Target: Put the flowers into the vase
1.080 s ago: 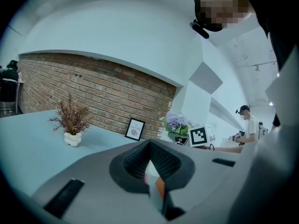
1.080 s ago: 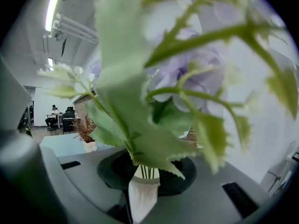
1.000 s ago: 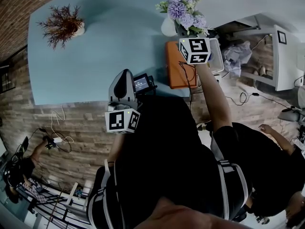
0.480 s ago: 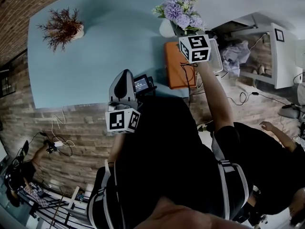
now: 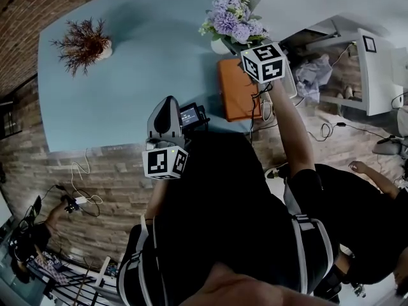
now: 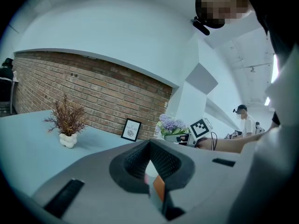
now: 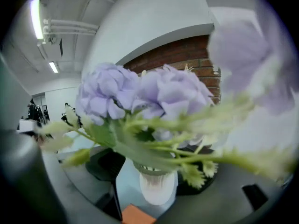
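Holds the right gripper (image 7: pixel 156 171) out on a straight arm at the table's (image 5: pixel 140 56) far right edge, jaws just opened wide, the vase (image 7: pixel 156 190) between them, pads off it; flowers (image 5: pixel 233 21) upright in that vase; holds the left gripper (image 6: pixel 150 160) near level over the near edge, jaws together, empty; orange box (image 5: pixel 237 88) at the right edge, dried plant (image 5: pixel 83 41) at the far left corner; brick wall (image 6: pixel 93 92) behind.

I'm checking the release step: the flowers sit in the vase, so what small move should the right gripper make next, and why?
Probably draw the right gripper straight back, slowly. Its jaws have just been opening and stand apart, the white vase showing between them, pressing nothing. The purple flowers already stand in it, hanging close enough to snag.
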A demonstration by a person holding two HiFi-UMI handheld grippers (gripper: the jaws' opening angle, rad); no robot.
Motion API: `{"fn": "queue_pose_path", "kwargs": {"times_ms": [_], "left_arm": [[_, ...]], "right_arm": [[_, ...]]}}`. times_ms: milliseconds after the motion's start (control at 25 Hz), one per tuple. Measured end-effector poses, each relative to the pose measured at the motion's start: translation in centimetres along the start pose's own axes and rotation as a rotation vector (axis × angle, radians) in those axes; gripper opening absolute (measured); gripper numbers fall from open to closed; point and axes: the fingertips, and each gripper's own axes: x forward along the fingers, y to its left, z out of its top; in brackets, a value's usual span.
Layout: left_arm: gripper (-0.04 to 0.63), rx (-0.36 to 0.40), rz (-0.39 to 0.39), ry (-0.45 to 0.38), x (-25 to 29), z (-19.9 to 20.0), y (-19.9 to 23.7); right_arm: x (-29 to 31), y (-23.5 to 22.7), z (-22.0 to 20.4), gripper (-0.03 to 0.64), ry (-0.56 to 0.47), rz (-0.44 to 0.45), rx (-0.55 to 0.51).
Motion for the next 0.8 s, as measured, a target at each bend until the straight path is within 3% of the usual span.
{"fn": "queue_pose_path", "kwargs": {"times_ms": [320, 520, 800], "left_arm": [[0.048, -0.011, -0.015, -0.001, 0.0, 0.0, 0.3], [0.048, -0.017, -0.028, 0.005, 0.2, -0.2, 0.5], [0.048, -0.026, -0.041, 0.005, 0.1, 0.0, 1.0]], "right_arm": [[-1.1, 0.6, -0.5, 0.328, 0.120, 0.046, -0.013], [-1.8, 0.4, 0.6, 0.328, 0.104, -0.029, -0.123], [-3.4, -0.3, -0.3, 0.328, 0.265, -0.151, -0.290]]}}
